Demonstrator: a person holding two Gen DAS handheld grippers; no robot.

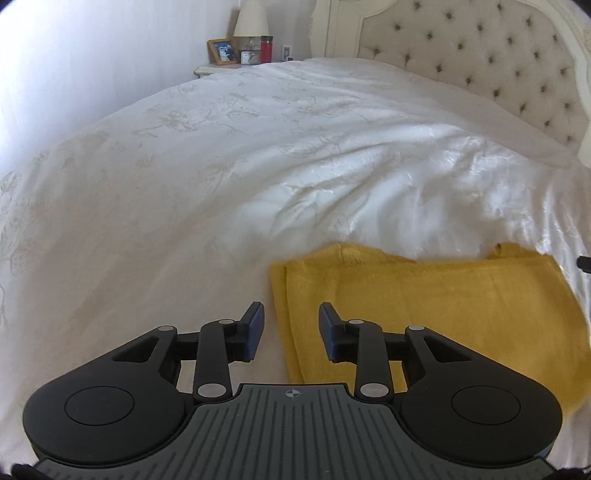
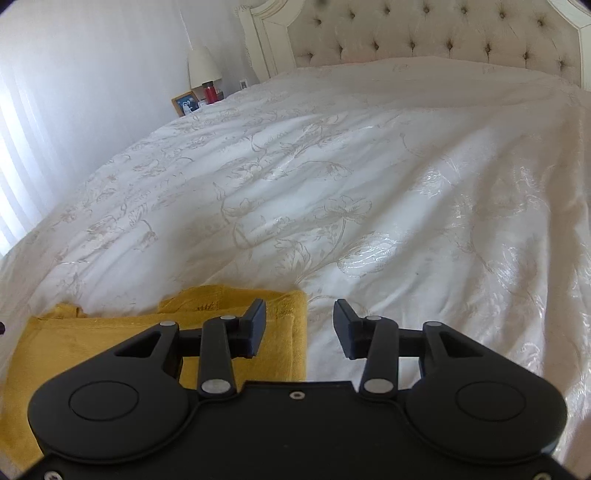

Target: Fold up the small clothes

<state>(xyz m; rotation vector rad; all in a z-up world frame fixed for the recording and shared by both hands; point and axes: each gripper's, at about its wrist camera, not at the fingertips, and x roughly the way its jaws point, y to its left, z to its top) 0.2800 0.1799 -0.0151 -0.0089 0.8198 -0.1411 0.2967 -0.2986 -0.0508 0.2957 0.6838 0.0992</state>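
Note:
A mustard-yellow garment [image 1: 424,306] lies flat on the white bedspread, folded into a rough rectangle with layered edges on its left side. My left gripper [image 1: 291,330] is open and empty, just above the garment's left edge. In the right wrist view the same garment [image 2: 92,343] lies at the lower left. My right gripper [image 2: 300,330] is open and empty over the garment's right edge, its left finger above the cloth and its right finger above bare bedspread.
The white floral bedspread [image 2: 332,192] covers a wide bed. A tufted headboard [image 1: 480,55] stands at the far end. A nightstand with a lamp [image 1: 251,18], a photo frame [image 1: 222,51] and a red bottle [image 1: 266,48] sits beyond the bed by the wall.

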